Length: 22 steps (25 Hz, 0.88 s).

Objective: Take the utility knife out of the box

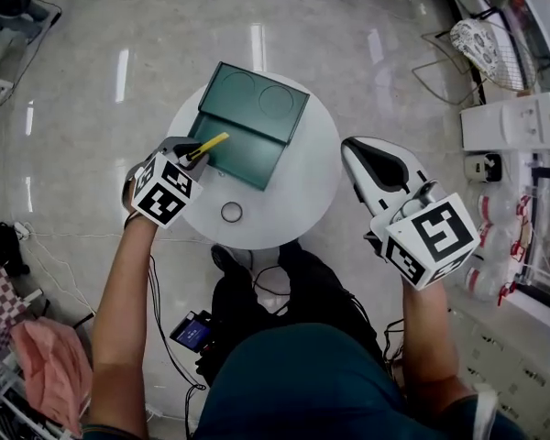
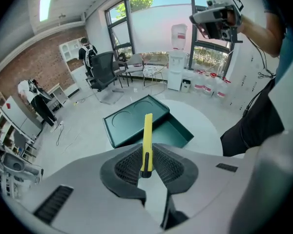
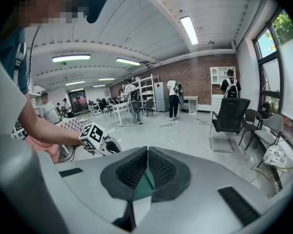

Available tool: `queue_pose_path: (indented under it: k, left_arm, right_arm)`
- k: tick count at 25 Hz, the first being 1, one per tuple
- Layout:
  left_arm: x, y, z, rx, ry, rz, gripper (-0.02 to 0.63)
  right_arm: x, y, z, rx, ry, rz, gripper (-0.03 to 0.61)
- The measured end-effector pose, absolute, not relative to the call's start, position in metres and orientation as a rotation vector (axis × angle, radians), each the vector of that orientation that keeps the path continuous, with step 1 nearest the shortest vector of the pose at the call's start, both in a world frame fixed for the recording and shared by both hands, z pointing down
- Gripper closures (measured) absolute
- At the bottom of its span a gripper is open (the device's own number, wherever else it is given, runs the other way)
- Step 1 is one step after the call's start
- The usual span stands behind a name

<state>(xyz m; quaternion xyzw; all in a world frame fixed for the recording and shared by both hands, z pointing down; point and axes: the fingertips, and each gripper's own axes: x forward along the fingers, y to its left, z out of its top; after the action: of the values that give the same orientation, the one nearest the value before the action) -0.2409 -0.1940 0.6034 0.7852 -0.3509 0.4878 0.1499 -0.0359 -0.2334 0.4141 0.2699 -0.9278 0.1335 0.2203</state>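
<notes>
1. Since the task is to get it out, the left gripper [image 1: 191, 154] pinches the yellow utility knife [image 1: 211, 144] by one end, clear of the open green box [image 1: 247, 159] on the round surface [image 1: 302, 191].
2. Not needed for this, the right gripper [image 3: 147, 155] hangs aside, jaws pressed together on nothing.
3. Count: one knife, one box, one small ring [image 1: 231, 212], two grippers.

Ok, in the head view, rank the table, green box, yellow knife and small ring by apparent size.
1. Table
2. Green box
3. Knife and ring: near alike; the knife is held nearer the camera, so unranked.
</notes>
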Motion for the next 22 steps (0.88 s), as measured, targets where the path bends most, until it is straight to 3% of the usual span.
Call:
queue_pose_path:
  k: [22]
  left_arm:
    - [-0.272,-0.075,0.324,2.417,-1.558,0.705,0.537]
  right_arm:
    - [-0.085,-0.158,0.264,0.696,-2.704,0.136,0.540]
